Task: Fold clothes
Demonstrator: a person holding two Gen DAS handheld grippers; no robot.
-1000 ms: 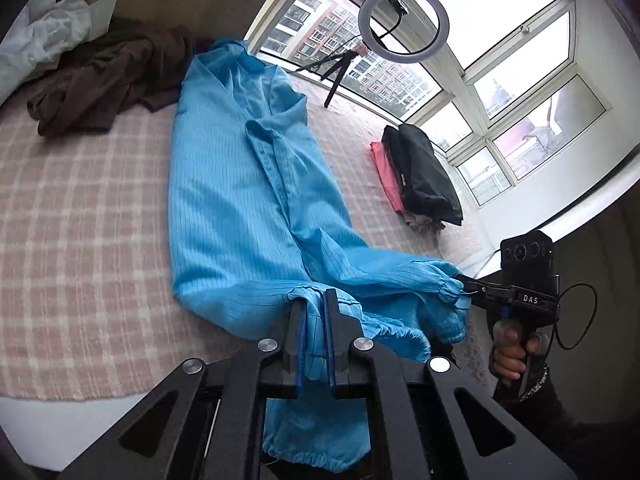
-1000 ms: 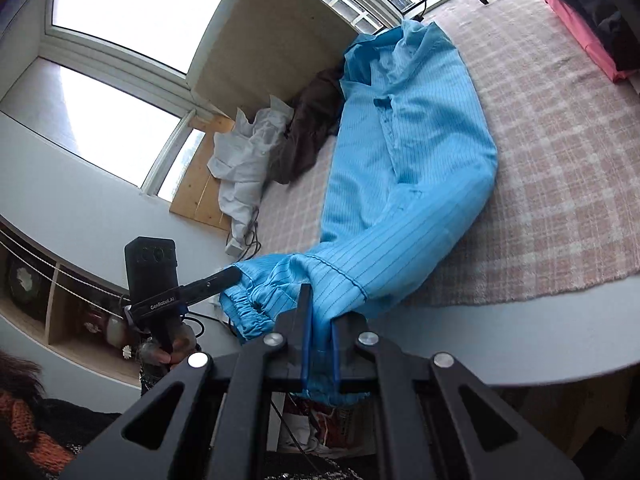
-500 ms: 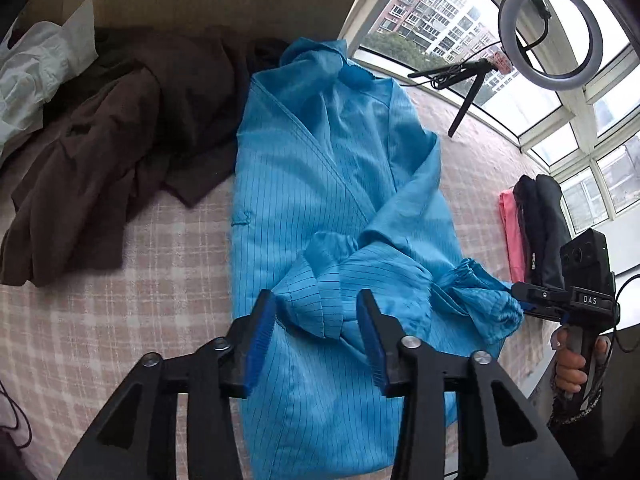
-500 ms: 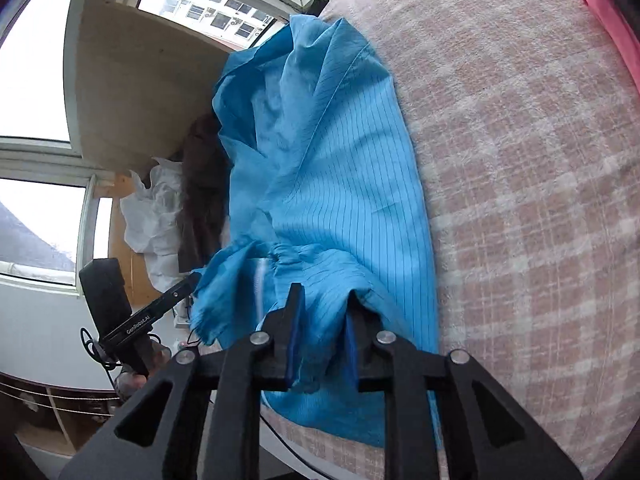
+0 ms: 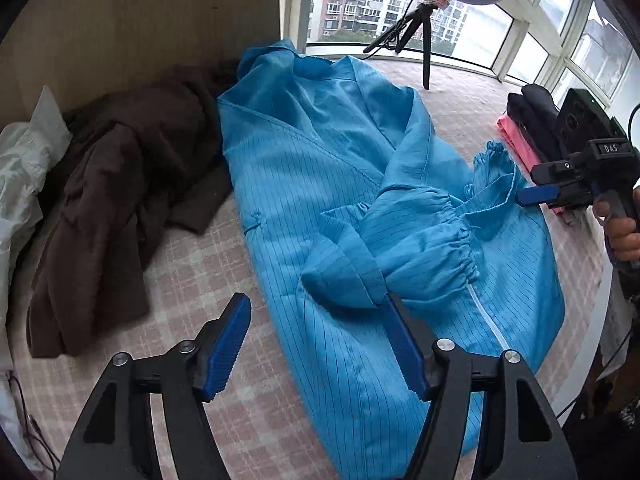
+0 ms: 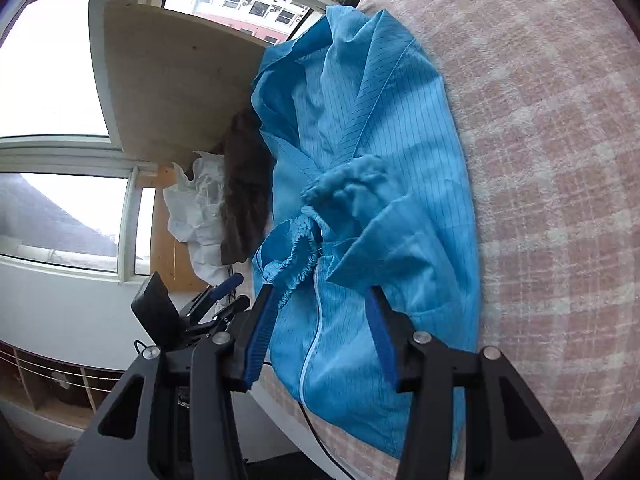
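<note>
A blue pinstriped garment [image 5: 304, 184] lies lengthwise on the pink checked bed cover [image 5: 192, 264], collar at the far end. Its lower part is folded back over the body, and the gathered elastic cuffs [image 5: 460, 248] rest on top beside a white zip. My left gripper [image 5: 316, 300] stands open just above the near fold, holding nothing. In the right wrist view the same garment [image 6: 392, 168] fills the middle, and my right gripper [image 6: 322, 294] is open over the cuff [image 6: 296, 256]. Seen from the left wrist, the right gripper [image 5: 532, 184] hovers at the garment's right edge.
A brown garment [image 5: 112, 200] and a white cloth [image 5: 20, 176] are heaped left of the blue one, against a wooden panel [image 5: 140, 20]. A pink and black folded stack [image 5: 528, 128] sits far right. A ring light on a tripod [image 5: 424, 28] stands by the windows. The bed edge [image 5: 600, 320] runs along the right.
Both grippers were shut on the garment's lower end hanging off the bed. They carried it up over the body, opened and let it go; it now lies folded.
</note>
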